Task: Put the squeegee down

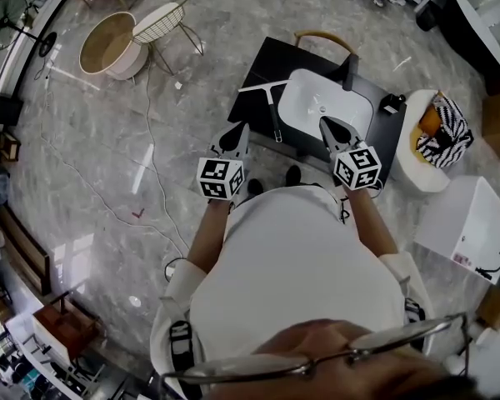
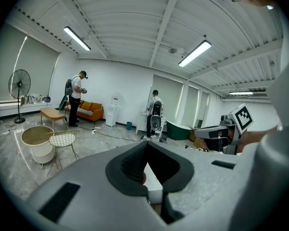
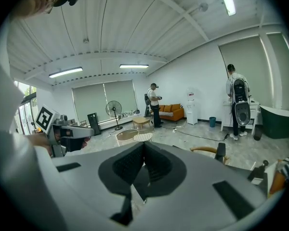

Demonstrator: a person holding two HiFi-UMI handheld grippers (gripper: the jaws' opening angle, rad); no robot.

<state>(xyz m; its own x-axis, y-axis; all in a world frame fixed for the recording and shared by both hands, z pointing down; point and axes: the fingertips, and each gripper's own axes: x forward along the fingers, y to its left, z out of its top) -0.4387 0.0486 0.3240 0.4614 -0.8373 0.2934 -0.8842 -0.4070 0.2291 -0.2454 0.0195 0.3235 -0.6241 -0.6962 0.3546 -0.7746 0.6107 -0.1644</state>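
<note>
The squeegee (image 1: 265,88) lies flat on the dark table (image 1: 257,67) in the upper centre of the frame, just left of the white basin (image 1: 325,102). Below it, the left hand-held gripper (image 1: 236,136) and the right hand-held gripper (image 1: 328,127) each have their jaws closed together, holding nothing.

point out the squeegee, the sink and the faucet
squeegee (image 1: 274,117), head view, on its dark handle
sink (image 1: 300,94), head view, on the bare left side of the white basin
faucet (image 1: 350,72), head view, on its dark upright body
</note>
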